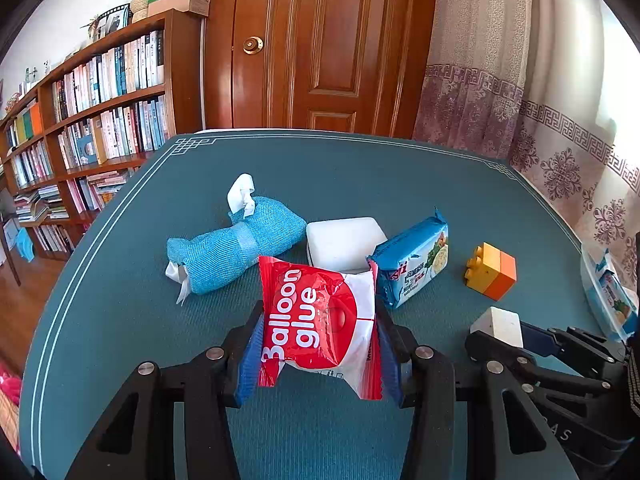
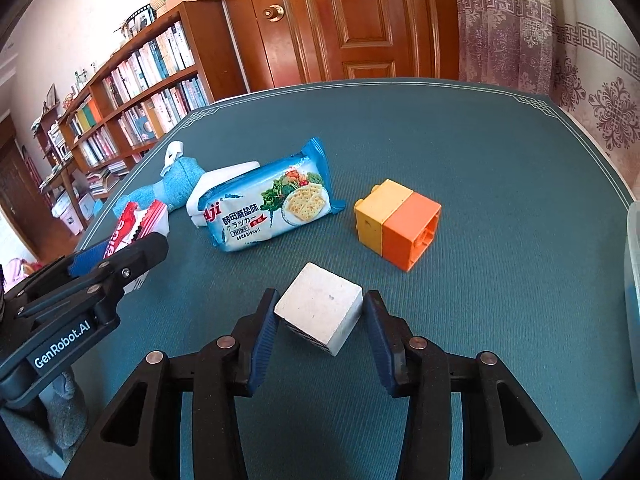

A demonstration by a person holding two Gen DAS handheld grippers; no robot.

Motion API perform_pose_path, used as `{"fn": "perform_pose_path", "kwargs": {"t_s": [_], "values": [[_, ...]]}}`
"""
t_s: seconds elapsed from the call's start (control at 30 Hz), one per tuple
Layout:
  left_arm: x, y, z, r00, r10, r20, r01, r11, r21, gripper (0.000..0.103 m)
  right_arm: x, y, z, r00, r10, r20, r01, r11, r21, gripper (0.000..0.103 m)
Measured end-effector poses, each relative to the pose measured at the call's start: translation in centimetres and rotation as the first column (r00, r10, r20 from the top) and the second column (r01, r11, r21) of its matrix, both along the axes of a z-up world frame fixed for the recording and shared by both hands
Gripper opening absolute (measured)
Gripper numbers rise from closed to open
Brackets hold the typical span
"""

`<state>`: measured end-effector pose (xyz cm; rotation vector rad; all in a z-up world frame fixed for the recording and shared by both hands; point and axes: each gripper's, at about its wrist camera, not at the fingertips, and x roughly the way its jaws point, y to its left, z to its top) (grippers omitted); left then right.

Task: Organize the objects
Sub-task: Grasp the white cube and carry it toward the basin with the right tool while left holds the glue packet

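Note:
My left gripper is shut on a red and white "Balloon glue" packet, which stands upright between the blue pads just above the teal table mat. In the right wrist view my right gripper has both pads pressed on opposite corners of a white cube that sits turned cornerwise on the mat. The left wrist view shows that cube at the lower right. A blue soda biscuit pack and a yellow and orange toy block lie beyond the cube.
A blue cloth bundle and a white box lie behind the packet. A clear container with another biscuit pack stands at the table's right edge. A bookshelf, a wooden door and curtains surround the table.

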<state>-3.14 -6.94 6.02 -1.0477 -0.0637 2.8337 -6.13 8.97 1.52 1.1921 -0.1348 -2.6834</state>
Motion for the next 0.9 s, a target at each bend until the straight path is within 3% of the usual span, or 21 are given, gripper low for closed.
{"fn": "perform_pose_path", "kwargs": {"t_s": [0.9], "values": [[2.3, 4.9, 0.3, 0.987, -0.157, -0.019, 0.157, 0.988, -0.002, 0.052, 8.1, 6.1, 2.7, 0.991, -0.128, -0.035, 0.127, 0.991, -0.033, 0.044]]}}
